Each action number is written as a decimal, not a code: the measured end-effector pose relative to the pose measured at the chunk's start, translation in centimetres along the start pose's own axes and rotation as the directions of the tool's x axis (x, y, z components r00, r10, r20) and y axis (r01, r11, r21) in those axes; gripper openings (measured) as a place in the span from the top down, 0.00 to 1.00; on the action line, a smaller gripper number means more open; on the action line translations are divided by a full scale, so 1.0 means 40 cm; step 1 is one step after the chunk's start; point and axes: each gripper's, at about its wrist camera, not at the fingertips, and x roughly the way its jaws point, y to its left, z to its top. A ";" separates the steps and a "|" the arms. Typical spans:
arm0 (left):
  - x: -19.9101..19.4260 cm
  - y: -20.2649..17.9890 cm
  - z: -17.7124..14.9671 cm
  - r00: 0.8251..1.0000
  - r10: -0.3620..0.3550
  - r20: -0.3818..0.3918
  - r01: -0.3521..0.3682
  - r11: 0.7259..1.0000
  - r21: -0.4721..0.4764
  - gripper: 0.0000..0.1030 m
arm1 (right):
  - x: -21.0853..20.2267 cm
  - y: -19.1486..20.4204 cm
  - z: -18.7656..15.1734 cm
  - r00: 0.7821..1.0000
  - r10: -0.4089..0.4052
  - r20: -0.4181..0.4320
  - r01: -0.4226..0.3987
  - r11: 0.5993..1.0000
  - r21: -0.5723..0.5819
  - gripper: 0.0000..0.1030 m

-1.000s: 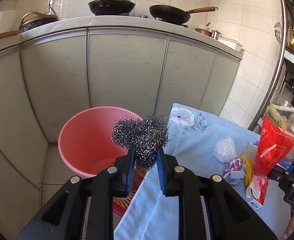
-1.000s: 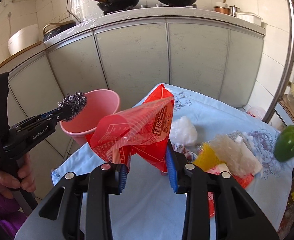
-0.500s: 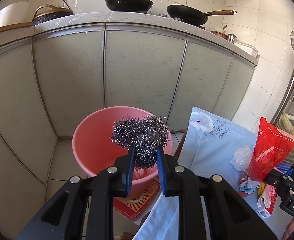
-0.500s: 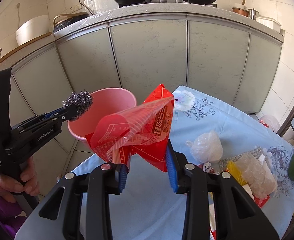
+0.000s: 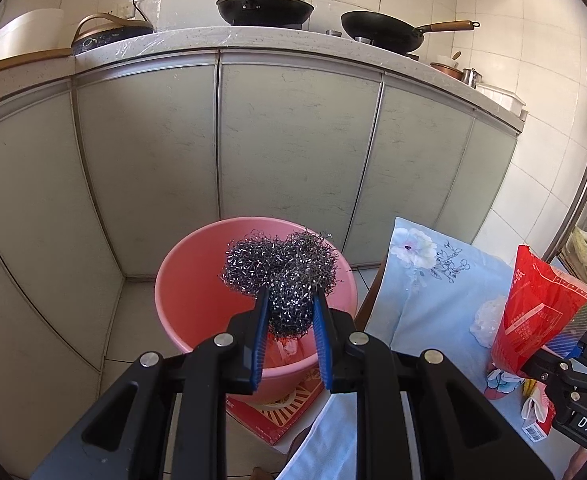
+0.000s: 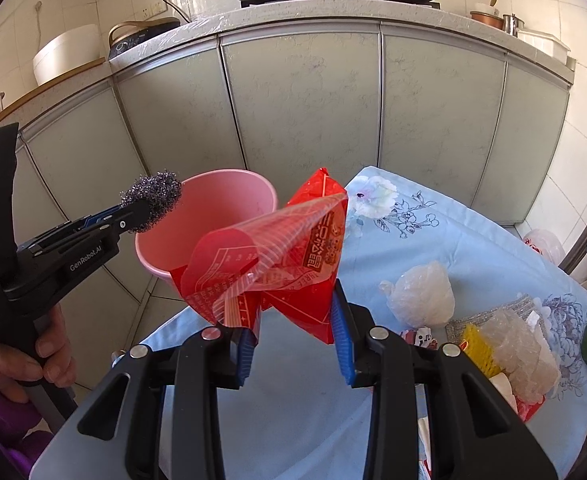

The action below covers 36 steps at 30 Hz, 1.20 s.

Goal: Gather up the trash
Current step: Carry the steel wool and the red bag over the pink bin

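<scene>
My left gripper (image 5: 289, 320), clamped on the steel scourer (image 5: 281, 276), now hangs over the pink bucket (image 5: 197, 280) rather than the table edge. My right gripper (image 6: 293, 336) pinches the red wrapper (image 6: 305, 256) above the blue cloth (image 6: 473, 248). "GenRobot.AI" reads clearly; the wrapper's print doesn't.

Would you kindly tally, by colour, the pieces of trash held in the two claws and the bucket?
Red: 1, the snack bag in the right claw
Silver-grey: 1, the steel wool in the left claw
Pink: 1, the bucket
Total: 3
</scene>
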 end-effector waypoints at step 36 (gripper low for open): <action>0.086 0.040 -0.003 0.998 0.034 -0.053 -0.035 0.999 -0.022 0.80 | 0.113 0.048 0.070 0.998 0.048 -0.027 -0.050 0.997 -0.061 0.67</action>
